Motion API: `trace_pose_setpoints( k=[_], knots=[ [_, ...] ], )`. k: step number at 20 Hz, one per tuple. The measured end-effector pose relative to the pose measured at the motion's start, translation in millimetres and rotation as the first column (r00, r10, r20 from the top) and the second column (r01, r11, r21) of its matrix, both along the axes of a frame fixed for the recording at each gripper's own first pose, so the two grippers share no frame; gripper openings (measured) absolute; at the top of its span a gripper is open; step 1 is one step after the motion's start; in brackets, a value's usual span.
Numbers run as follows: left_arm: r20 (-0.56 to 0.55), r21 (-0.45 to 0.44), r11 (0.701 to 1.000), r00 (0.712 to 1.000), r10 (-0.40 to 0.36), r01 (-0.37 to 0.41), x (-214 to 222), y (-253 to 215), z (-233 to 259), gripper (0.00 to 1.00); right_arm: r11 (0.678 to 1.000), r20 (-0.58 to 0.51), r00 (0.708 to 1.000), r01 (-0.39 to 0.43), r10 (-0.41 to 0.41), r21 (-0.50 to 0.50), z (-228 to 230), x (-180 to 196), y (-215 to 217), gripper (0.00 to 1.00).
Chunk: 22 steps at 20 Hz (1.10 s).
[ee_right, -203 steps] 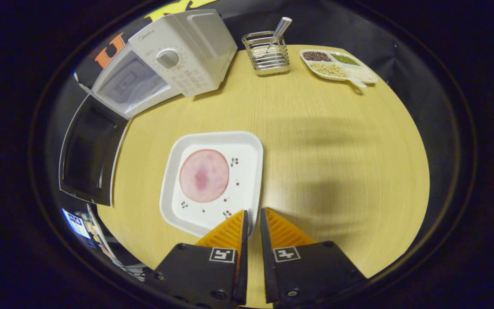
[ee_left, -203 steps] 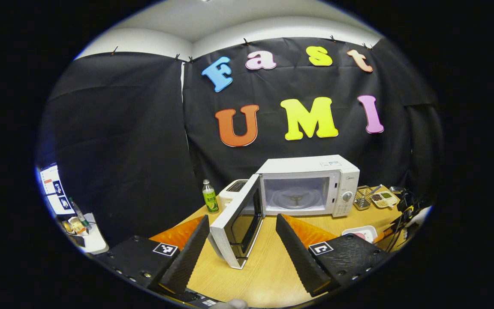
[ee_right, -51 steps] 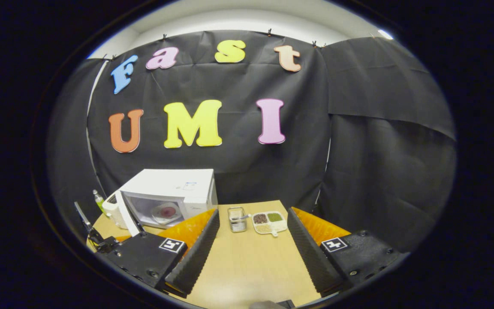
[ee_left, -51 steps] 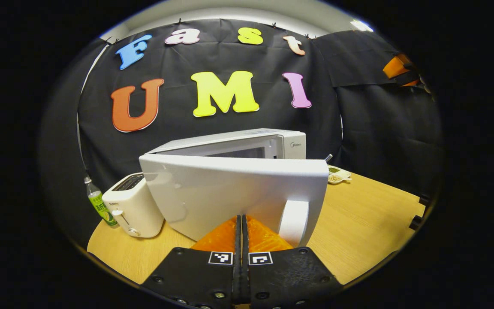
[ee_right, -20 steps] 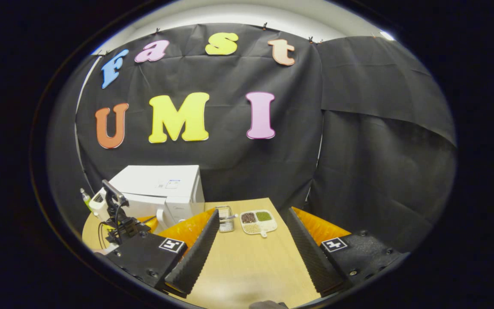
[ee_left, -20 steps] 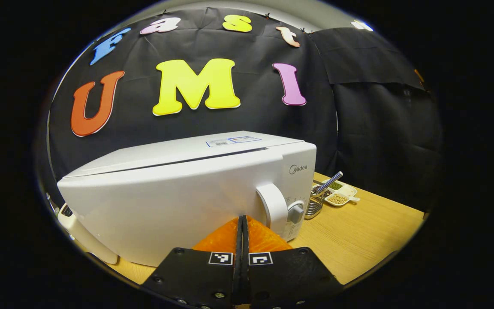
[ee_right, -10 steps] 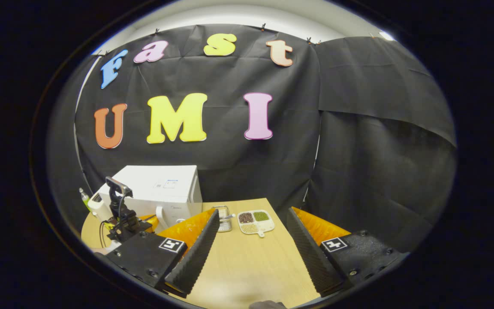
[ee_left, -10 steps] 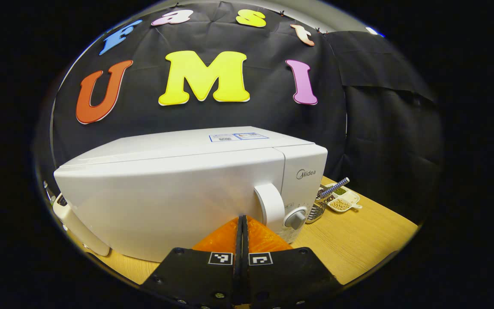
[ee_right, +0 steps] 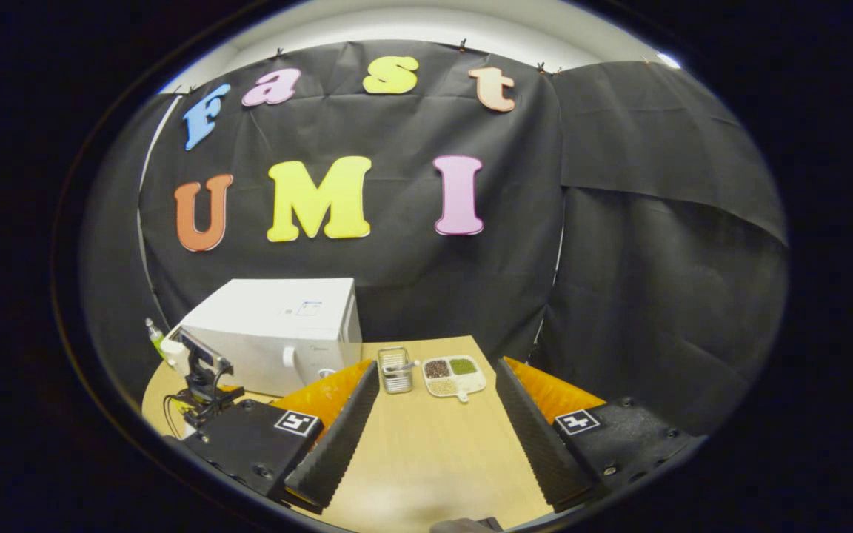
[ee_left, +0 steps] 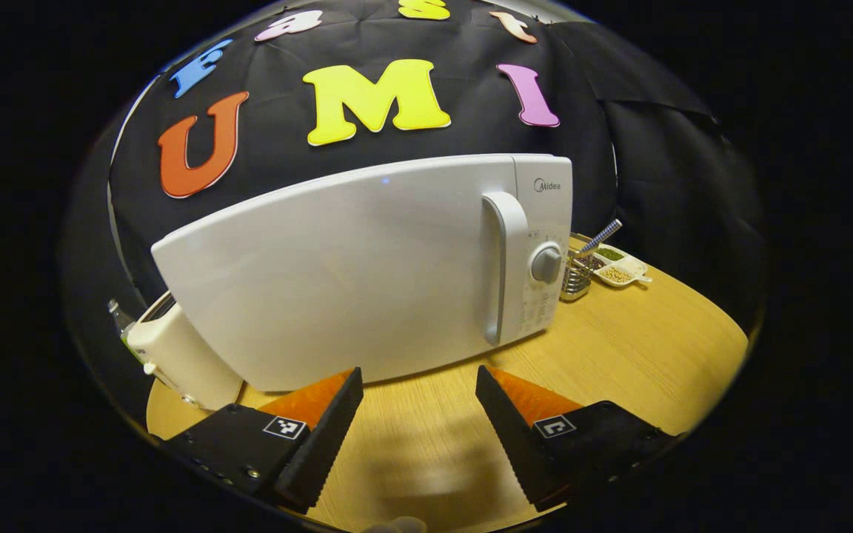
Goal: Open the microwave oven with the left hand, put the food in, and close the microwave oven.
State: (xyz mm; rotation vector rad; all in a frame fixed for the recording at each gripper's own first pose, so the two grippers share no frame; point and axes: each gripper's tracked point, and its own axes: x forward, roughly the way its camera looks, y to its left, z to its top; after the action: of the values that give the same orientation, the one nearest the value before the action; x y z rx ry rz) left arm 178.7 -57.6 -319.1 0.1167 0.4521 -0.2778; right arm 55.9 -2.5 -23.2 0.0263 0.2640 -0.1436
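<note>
Left gripper view, nearest, at the bottom of the frame: left gripper (ee_left: 417,381), fingers (ee_left: 323,437) spread well apart, nothing between them, hanging over bare wooden table (ee_left: 641,348). Just beyond the fingertips, across the middle of the frame: microwave oven (ee_left: 367,274), white, door shut flush with the body, vertical handle (ee_left: 504,266) right of centre, round dial (ee_left: 546,263) just right of the handle. Food not visible behind the shut door. Lower left, tucked against the oven's side: white toaster (ee_left: 182,359), with the top of a bottle (ee_left: 117,314) just behind it. Right of the oven, farther back on the table: wire rack (ee_left: 576,280) holding a striped stick, then a divided dish (ee_left: 619,268) of beans and grains near the right edge.

Right gripper view, nearest, at the bottom of the frame: right gripper (ee_right: 434,385), fingers (ee_right: 338,437) likewise wide apart and holding nothing, above the table (ee_right: 426,459). Lower left, past the left finger: the other gripper (ee_right: 201,370) with its raised mount, close in front of the oven; from here cannot tell how its fingers stand. Behind it, left of centre: microwave oven (ee_right: 278,326), closed, handle facing the frame's centre. Between the fingers, toward the table's far edge: wire rack (ee_right: 395,370) and divided dish (ee_right: 452,376) side by side, near but apart. Far left, beside the oven: bottle (ee_right: 154,337) and a sliver of the toaster (ee_right: 172,346). Farthest back, black cloth wall (ee_right: 619,244).
</note>
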Motion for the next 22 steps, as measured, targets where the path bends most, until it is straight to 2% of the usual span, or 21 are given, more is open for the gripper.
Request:
trace_pose_setpoints(
  k=[1,2,3,5,6,8,9,10,12,13,14,15,16,17,18,20,21,22],
  knots=[
    [0.016,-0.021,1.000,1.000,0.008,-0.008,-15,4,12,0.95,1.000,-0.004,1.000,-0.010,0.010,-0.005,-4,-1,4,1.00],
    [0.037,-0.045,0.999,0.999,0.022,-0.021,-31,10,30,0.95,1.000,-0.006,1.000,-0.021,0.021,-0.009,-6,-3,10,1.00],
    [0.065,-0.065,0.998,0.997,0.031,-0.027,-47,15,49,0.95,0.999,-0.004,1.000,-0.031,0.031,-0.013,-9,-4,15,0.92],
    [0.134,-0.090,0.995,0.990,0.044,-0.032,-75,25,92,0.95,0.998,0.002,0.999,-0.054,0.054,-0.023,-11,-7,28,0.92],
    [0.155,-0.103,0.994,0.986,0.056,-0.040,-88,32,108,0.95,0.997,0.008,0.998,-0.067,0.067,-0.025,-11,-9,34,1.00],
    [0.199,-0.120,0.991,0.977,0.079,-0.056,-111,48,144,0.95,0.995,0.023,0.995,-0.096,0.097,-0.030,-11,-13,49,1.00],
    [0.223,-0.130,0.989,0.970,0.094,-0.066,-119,56,161,0.95,0.993,0.033,0.993,-0.109,0.111,-0.033,-9,-14,57,0.92],
    [0.244,-0.141,0.987,0.963,0.113,-0.080,-129,64,177,0.95,0.992,0.046,0.991,-0.122,0.124,-0.035,-6,-16,65,1.00],
    [0.284,-0.172,0.980,0.947,0.150,-0.103,-142,80,209,0.95,0.988,0.074,0.986,-0.150,0.152,-0.038,2,-20,81,1.00],
    [0.301,-0.185,0.976,0.939,0.168,-0.115,-150,89,221,0.95,0.986,0.090,0.982,-0.163,0.166,-0.042,6,-21,88,0.92],
    [0.316,-0.194,0.973,0.931,0.184,-0.127,-157,95,238,0.95,0.983,0.106,0.978,-0.175,0.179,-0.049,11,-23,96,0.92],
    [0.332,-0.199,0.970,0.921,0.203,-0.142,-163,103,252,0.95,0.981,0.120,0.974,-0.185,0.191,-0.052,14,-26,102,1.00],
    [0.349,-0.202,0.967,0.911,0.220,-0.156,-167,110,264,0.95,0.979,0.135,0.970,-0.195,0.201,-0.053,19,-28,109,0.92],
    [0.365,-0.206,0.964,0.901,0.235,-0.168,-171,116,275,0.95,0.977,0.147,0.966,-0.205,0.211,-0.051,22,-30,116,0.92],
    [0.378,-0.213,0.961,0.892,0.248,-0.177,-175,121,286,0.95,0.975,0.156,0.963,-0.216,0.221,-0.048,26,-32,122,1.00],
    [0.385,-0.224,0.956,0.884,0.265,-0.189,-181,125,299,0.95,0.972,0.168,0.957,-0.232,0.236,-0.043,30,-37,131,1.00],
    [0.383,-0.227,0.955,0.884,0.269,-0.192,-183,125,302,0.95,0.970,0.175,0.954,-0.238,0.242,-0.042,32,-37,134,0.92],
    [0.392,-0.226,0.955,0.879,0.271,-0.194,-185,126,308,0.95,0.969,0.182,0.952,-0.245,0.247,-0.037,34,-39,137,1.00]
  ],
)
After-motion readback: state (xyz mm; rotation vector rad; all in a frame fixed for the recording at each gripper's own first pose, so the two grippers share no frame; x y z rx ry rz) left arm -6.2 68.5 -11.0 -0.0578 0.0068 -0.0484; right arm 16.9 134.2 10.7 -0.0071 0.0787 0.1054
